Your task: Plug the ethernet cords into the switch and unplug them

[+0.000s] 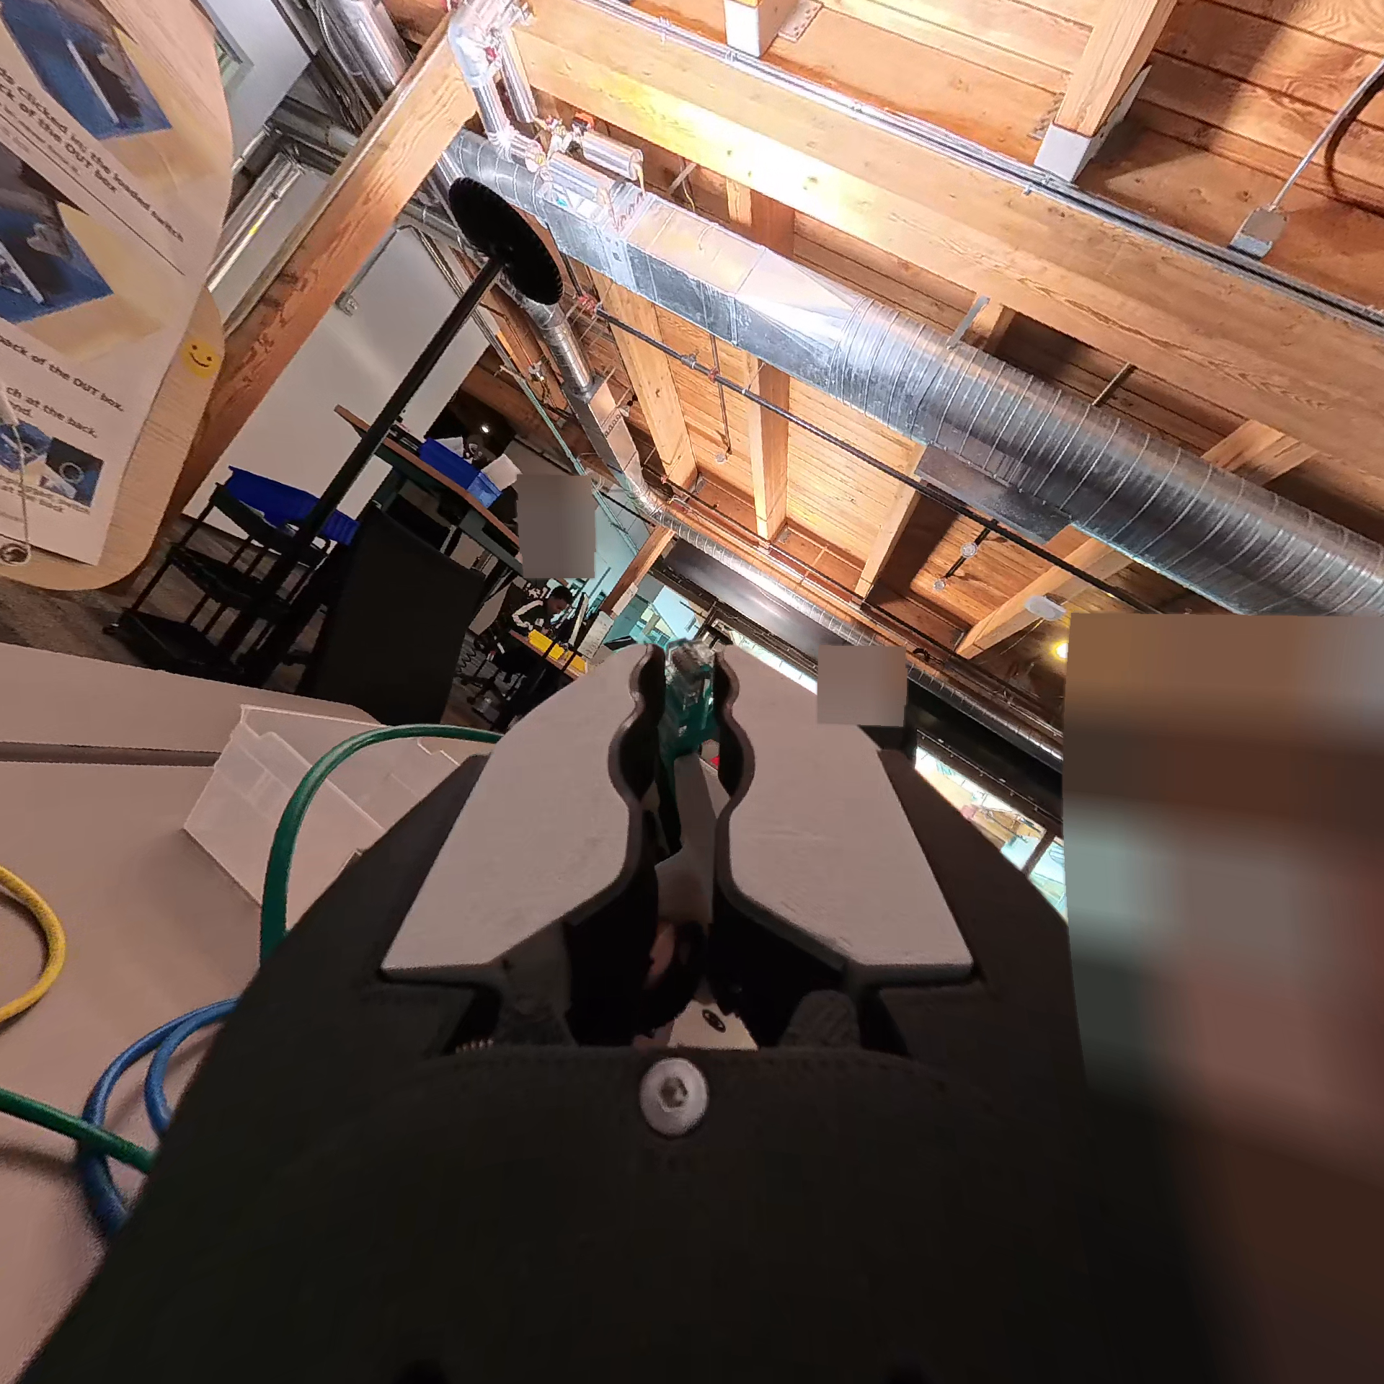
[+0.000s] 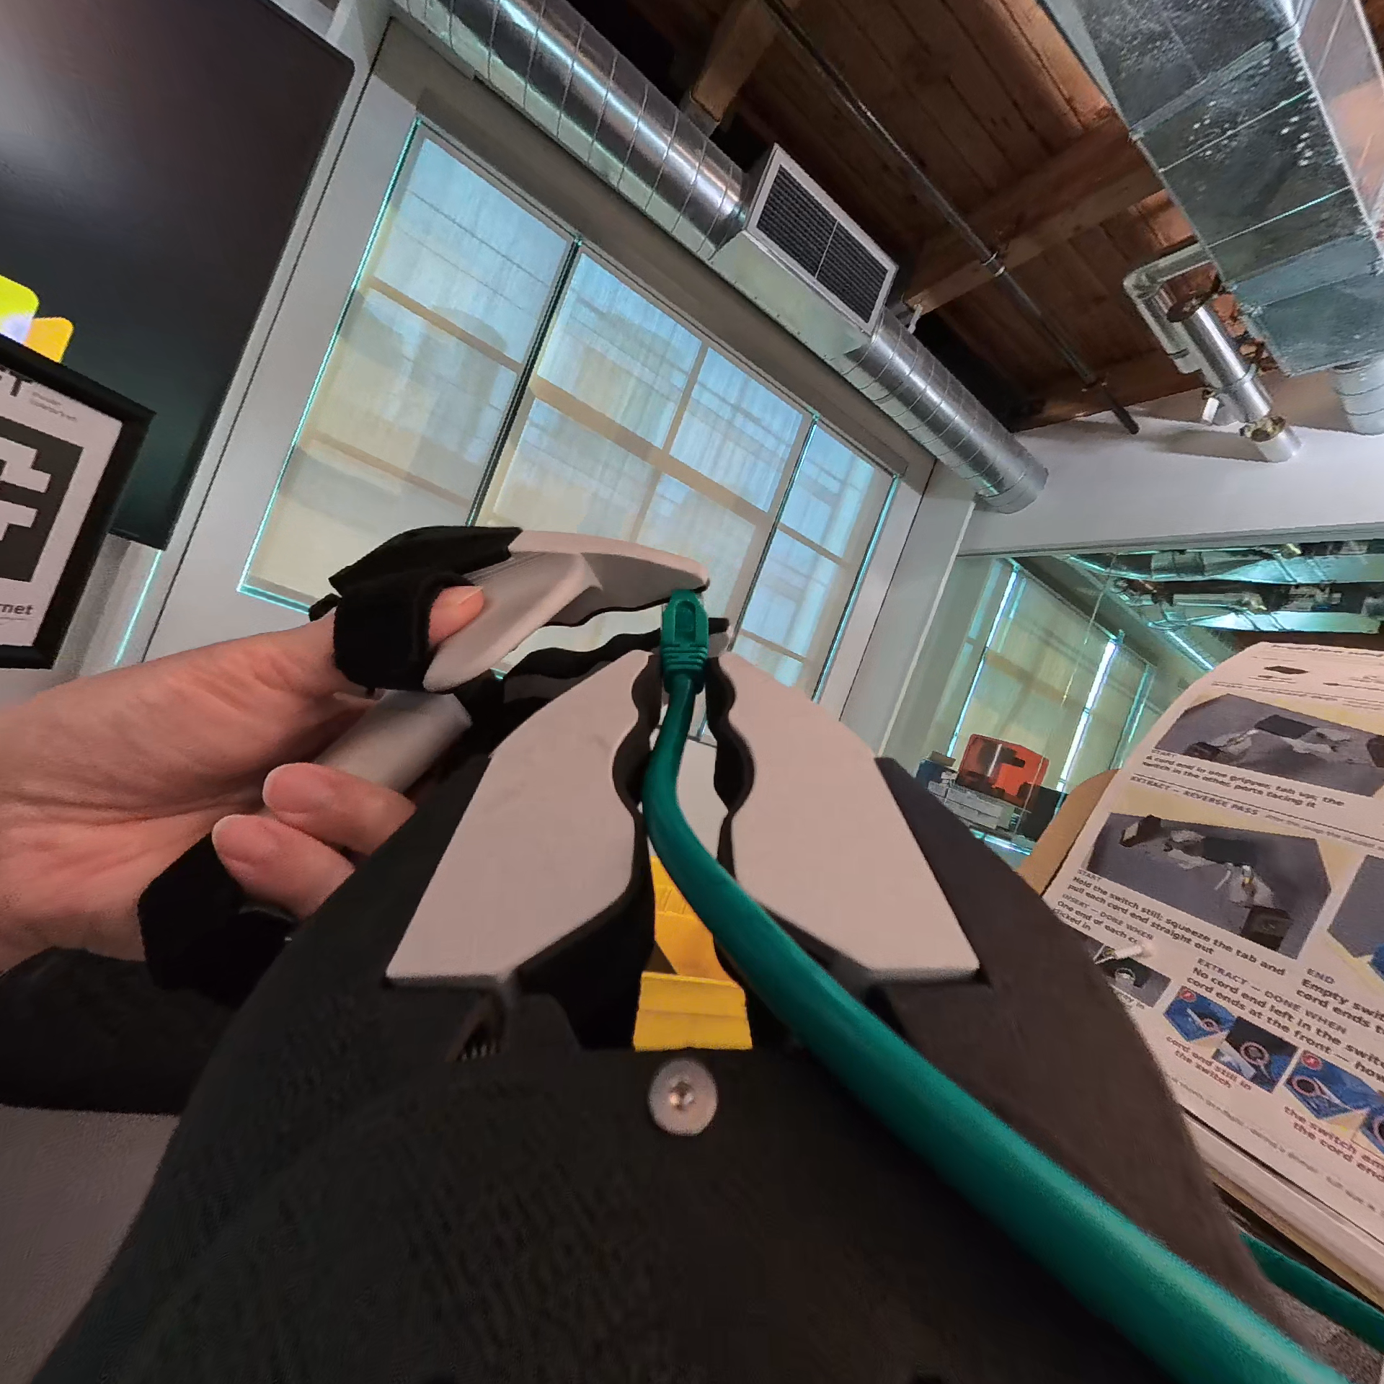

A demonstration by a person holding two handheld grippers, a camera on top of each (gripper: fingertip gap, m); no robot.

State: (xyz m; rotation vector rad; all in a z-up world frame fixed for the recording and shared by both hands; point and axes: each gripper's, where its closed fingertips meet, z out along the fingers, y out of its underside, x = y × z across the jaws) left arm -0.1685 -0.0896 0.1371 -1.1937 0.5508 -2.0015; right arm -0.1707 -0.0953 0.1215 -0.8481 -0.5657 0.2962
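Observation:
A green ethernet cord [image 2: 749, 921] runs up between the fingers of my right gripper [image 2: 681, 670], which is shut on it just below its plug [image 2: 683, 629]. My left gripper [image 1: 687, 666], held by a hand [image 2: 150, 749], comes in from the left in the right wrist view. It is shut on the same green plug [image 1: 685, 678], whose clear tip pokes out past its fingertips. The cord loops down to the grey table [image 1: 135, 861] in the left wrist view [image 1: 292, 839]. No switch shows in either view.
Yellow [image 1: 41, 951], blue [image 1: 150, 1063] and another green cord [image 1: 67, 1123] lie on the table at left. A clear plastic bin [image 1: 247, 779] stands behind them. Printed instruction sheets [image 2: 1236, 899] lean at right. A yellow bin [image 2: 689, 988] lies under my right gripper. Less than 4 cm separates the two grippers' tips.

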